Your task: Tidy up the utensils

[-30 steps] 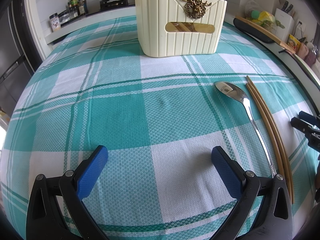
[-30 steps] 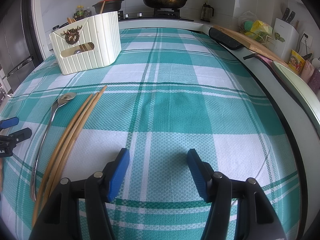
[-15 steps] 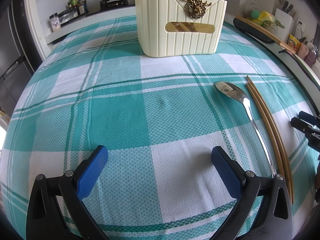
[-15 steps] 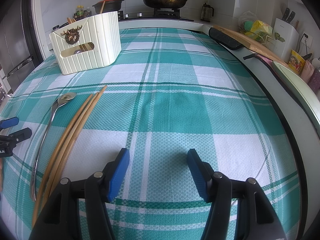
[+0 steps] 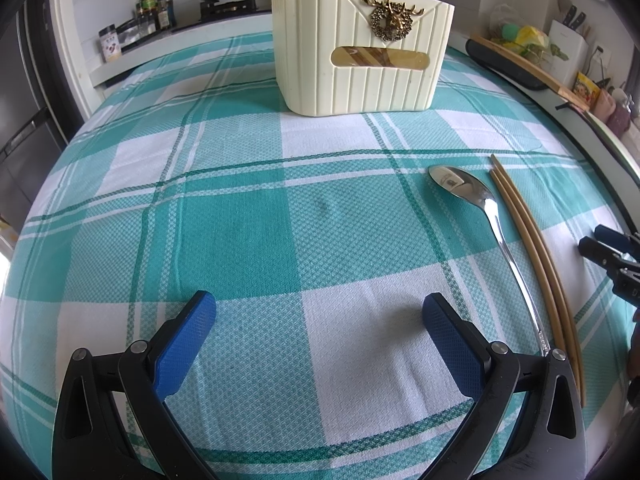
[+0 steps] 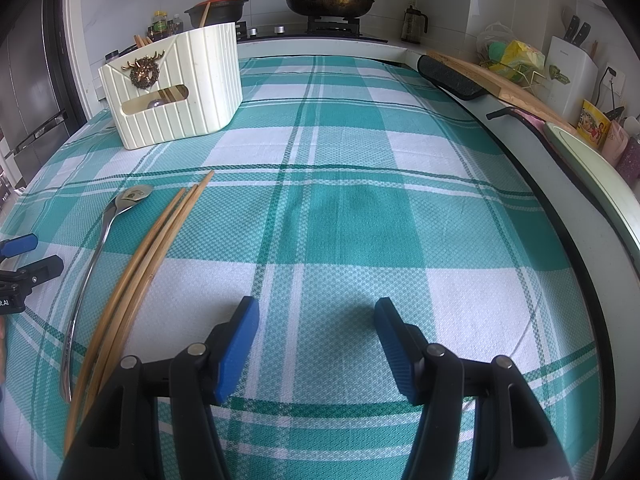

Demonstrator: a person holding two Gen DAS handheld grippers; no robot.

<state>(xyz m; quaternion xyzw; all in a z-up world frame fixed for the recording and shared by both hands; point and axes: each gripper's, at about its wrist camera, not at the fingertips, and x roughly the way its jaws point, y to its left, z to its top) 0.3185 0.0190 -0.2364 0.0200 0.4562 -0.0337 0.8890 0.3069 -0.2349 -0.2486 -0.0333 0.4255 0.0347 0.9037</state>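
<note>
A cream ribbed utensil holder (image 5: 360, 48) with a gold deer emblem stands at the far side of the green checked tablecloth (image 5: 240, 220); it also shows in the right wrist view (image 6: 176, 88), with chopsticks sticking out. A steel spoon (image 5: 480, 216) and bamboo chopsticks (image 5: 532, 248) lie side by side on the cloth, right of my left gripper (image 5: 316, 320) and left of my right gripper (image 6: 316, 324). The spoon (image 6: 100, 240) and chopsticks (image 6: 152, 256) show in the right wrist view too. Both grippers are open, empty, low over the cloth.
A stove with a clay pot (image 6: 216, 8) and frying pan (image 6: 328, 0) runs along the back. A cutting board (image 6: 500, 84), knife block (image 6: 568, 72) and jars sit on the right counter. A fridge (image 6: 28, 100) stands at left.
</note>
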